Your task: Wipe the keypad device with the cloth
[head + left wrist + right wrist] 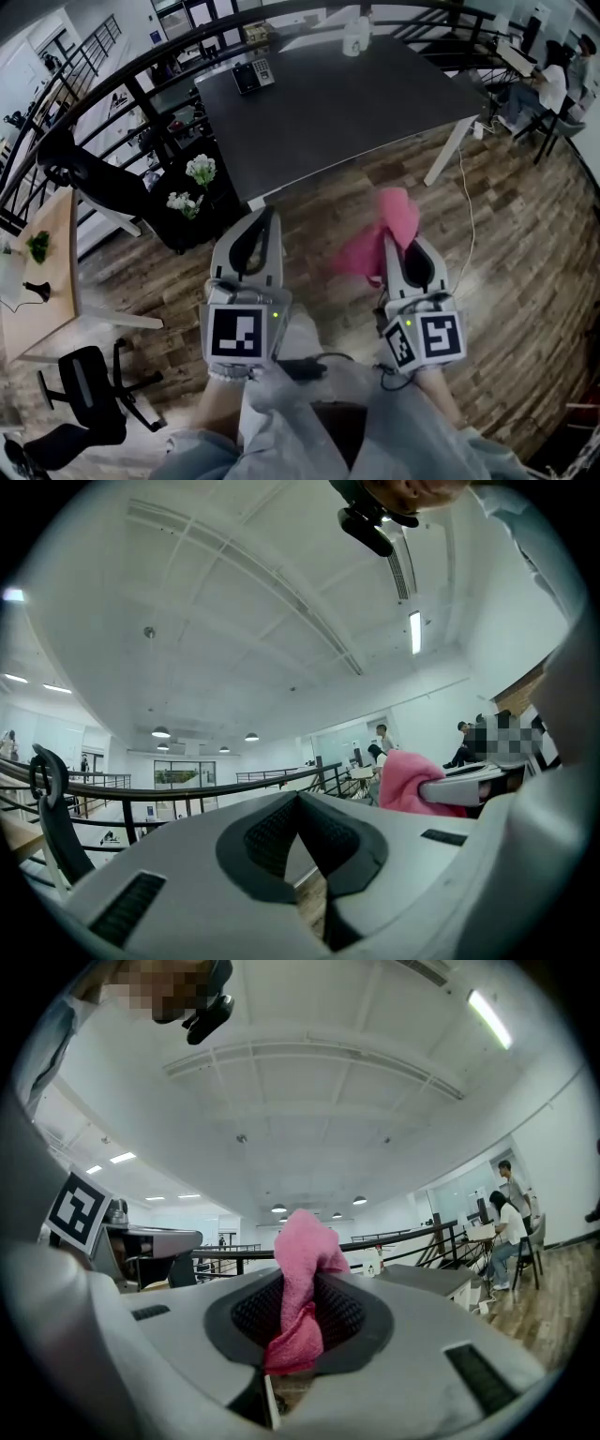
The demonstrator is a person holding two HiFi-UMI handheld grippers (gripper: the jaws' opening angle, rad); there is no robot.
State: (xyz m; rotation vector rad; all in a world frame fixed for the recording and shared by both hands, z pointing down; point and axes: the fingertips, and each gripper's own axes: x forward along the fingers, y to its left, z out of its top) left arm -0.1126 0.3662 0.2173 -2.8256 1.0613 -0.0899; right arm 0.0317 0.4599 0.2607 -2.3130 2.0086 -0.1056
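1. Cloth, pink, is clamped between the closed fingers of the right gripper, above the wooden floor.
2. Fingers of the left gripper are pressed together with nothing held.
3. Keypad device is seen at the far left corner of the dark tabletop, well apart from both grippers.
4. A white container stands at the far edge; white flowers and a black chair are seen off the left edge.
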